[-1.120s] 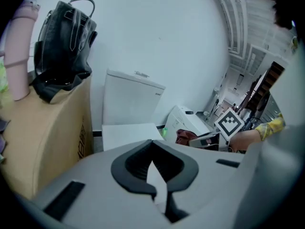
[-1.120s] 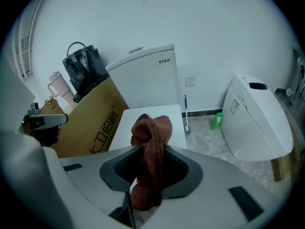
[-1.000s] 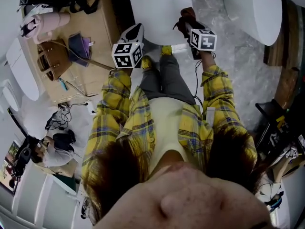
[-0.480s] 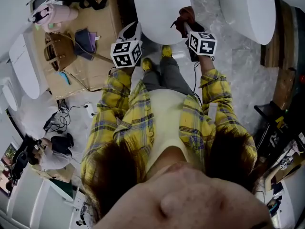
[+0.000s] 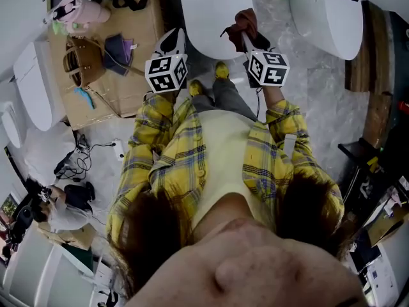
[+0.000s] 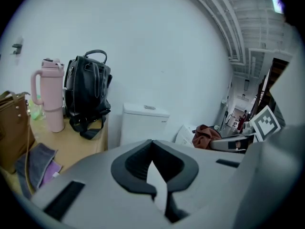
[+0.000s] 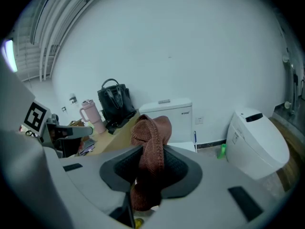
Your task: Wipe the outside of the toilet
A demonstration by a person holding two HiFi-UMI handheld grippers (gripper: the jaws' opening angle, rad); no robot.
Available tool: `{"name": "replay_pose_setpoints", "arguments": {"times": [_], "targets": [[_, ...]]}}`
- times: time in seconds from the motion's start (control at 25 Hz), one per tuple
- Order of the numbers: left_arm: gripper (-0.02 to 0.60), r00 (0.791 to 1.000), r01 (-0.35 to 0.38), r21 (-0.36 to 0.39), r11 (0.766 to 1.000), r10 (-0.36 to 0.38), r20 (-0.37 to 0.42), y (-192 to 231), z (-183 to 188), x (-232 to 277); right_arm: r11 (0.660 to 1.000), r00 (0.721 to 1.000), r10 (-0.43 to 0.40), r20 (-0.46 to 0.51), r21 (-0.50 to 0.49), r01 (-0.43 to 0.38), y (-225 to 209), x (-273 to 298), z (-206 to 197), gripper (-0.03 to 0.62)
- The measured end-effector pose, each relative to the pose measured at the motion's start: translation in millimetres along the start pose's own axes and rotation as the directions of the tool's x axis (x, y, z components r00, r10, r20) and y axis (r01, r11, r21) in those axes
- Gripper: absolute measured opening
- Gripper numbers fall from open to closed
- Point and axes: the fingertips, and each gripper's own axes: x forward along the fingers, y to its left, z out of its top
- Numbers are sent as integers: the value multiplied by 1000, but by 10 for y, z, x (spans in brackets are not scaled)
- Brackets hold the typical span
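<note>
Right gripper view: the right gripper (image 7: pixel 151 162) is clamped on a reddish-brown cloth (image 7: pixel 150 136), which stands bunched upright between the jaws, presumably so a loose fold can meet the porcelain; the toilet (image 7: pixel 170 114) stands just ahead, lid down, tank against the wall; the left gripper (image 6: pixel 152 165) has its jaws together on nothing, apparently held aside as spare; whether the cloth touches the toilet cannot be confirmed.

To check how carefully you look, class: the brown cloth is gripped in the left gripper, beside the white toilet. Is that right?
Not quite. The brown cloth is gripped in the right gripper, not the left; the right gripper view shows its fingers closed on it. The rest holds: it is beside the white toilet.
</note>
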Motion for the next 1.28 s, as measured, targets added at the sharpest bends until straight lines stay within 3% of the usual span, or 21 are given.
{"name": "replay_pose_setpoints", "arguments": {"times": [0.44, 0.72, 1.28], "targets": [[8, 998, -21, 14, 1000, 21, 59, -42, 177, -237, 999, 999, 18, 51, 31, -20, 209, -269, 119, 124], [8, 998, -26, 42, 999, 24, 59, -122, 172, -348, 999, 996, 34, 87, 18, -36, 301, -392, 239, 123], [8, 998, -36, 14, 999, 35, 43, -41, 114, -442, 999, 994, 41, 100, 24, -43, 403, -437, 320, 123]]}}
